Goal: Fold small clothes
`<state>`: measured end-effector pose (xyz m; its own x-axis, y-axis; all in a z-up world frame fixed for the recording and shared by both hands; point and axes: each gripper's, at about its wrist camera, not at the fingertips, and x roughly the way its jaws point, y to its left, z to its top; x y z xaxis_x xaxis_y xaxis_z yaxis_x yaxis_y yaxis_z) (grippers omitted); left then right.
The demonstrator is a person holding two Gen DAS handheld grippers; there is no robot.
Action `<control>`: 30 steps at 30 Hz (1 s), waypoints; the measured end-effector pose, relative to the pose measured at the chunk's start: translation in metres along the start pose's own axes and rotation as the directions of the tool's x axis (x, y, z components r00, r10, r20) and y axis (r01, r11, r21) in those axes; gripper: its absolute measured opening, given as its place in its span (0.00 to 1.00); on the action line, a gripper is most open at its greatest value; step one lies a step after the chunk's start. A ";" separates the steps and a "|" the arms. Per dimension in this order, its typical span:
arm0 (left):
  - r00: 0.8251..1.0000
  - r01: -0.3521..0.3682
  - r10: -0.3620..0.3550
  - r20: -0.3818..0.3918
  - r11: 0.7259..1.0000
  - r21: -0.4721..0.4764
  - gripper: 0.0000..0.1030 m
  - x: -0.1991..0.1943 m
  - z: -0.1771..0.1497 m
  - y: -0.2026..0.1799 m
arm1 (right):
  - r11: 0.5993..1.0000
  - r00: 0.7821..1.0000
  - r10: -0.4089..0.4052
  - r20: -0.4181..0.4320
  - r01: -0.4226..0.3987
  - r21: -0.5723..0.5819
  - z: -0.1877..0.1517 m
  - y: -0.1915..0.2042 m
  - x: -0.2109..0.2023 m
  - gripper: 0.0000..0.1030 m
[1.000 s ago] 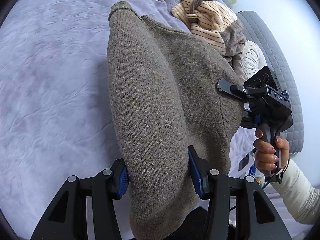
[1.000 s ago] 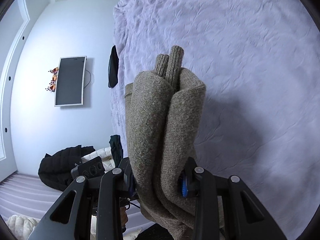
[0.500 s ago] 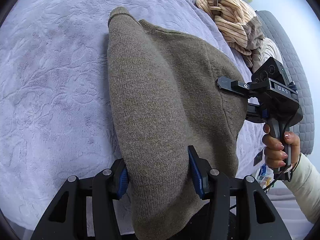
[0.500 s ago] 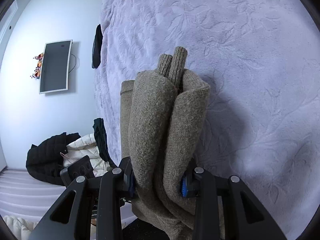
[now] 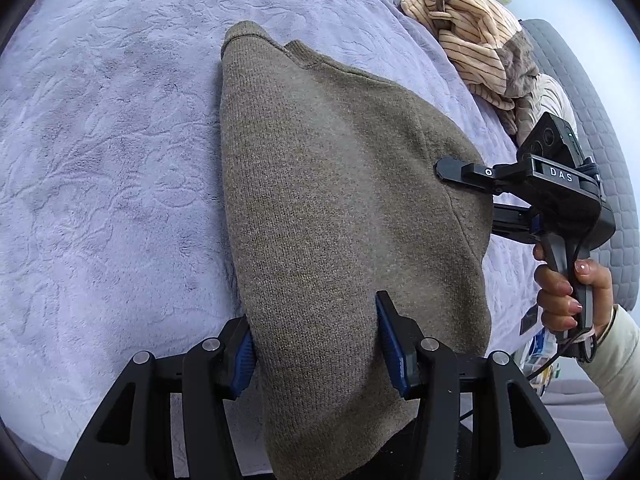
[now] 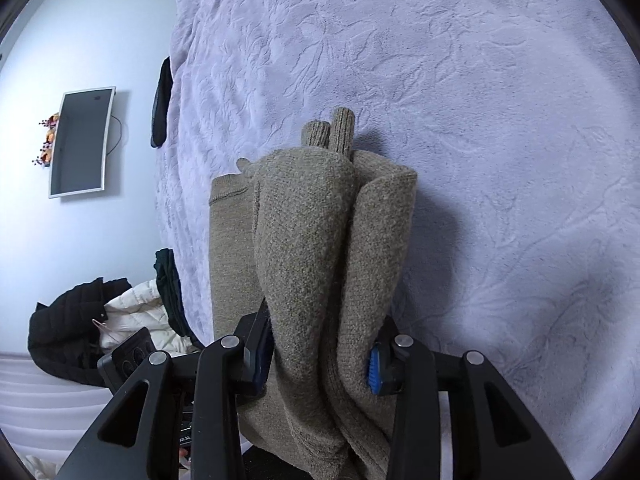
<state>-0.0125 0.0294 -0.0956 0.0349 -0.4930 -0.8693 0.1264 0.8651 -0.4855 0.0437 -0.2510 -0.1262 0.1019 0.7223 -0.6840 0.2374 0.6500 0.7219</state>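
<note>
A brown knit sweater (image 5: 340, 208) hangs folded between my two grippers just above the lilac bedspread (image 5: 100, 160). My left gripper (image 5: 316, 344) is shut on one end of it. My right gripper (image 6: 320, 354) is shut on the other end, where the sweater (image 6: 320, 248) bunches in thick folds with two sleeve cuffs (image 6: 334, 132) poking out beyond them. The right gripper also shows in the left wrist view (image 5: 472, 184), held by a hand at the sweater's right edge. The sweater's far end touches or nearly touches the bed.
A pile of striped beige clothes (image 5: 472, 40) lies on the bed at the far right, by a grey quilted headboard (image 5: 600, 128). In the right wrist view a wall TV (image 6: 80, 140) and a black jacket (image 6: 68, 336) on white bedding are off the bed's edge.
Both grippers have lowered the sweater towards the bedspread, which now looks closer. The grips on the sweater are unchanged.
</note>
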 end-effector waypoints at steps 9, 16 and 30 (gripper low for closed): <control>0.999 -0.033 0.033 -0.010 0.999 0.006 0.52 0.001 0.005 -0.006 | 0.966 0.966 -0.255 0.039 0.256 -0.044 -0.009 0.009 -0.017 0.59; 0.995 -0.097 0.098 -0.009 0.995 0.038 0.60 -0.007 0.004 -0.010 | 0.945 0.943 -0.321 0.087 0.325 -0.030 -0.030 0.015 -0.041 0.59; 0.945 -0.327 0.325 0.031 0.942 0.076 0.63 -0.009 0.001 -0.008 | 0.886 0.919 -0.369 0.141 0.394 -0.245 -0.092 0.085 -0.019 0.36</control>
<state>-0.0127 0.0265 -0.0835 0.1044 -0.1874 -0.9767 0.1832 0.9689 -0.1663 -0.0267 -0.1873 -0.0420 0.1427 0.3904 -0.9095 0.0134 0.9181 0.3962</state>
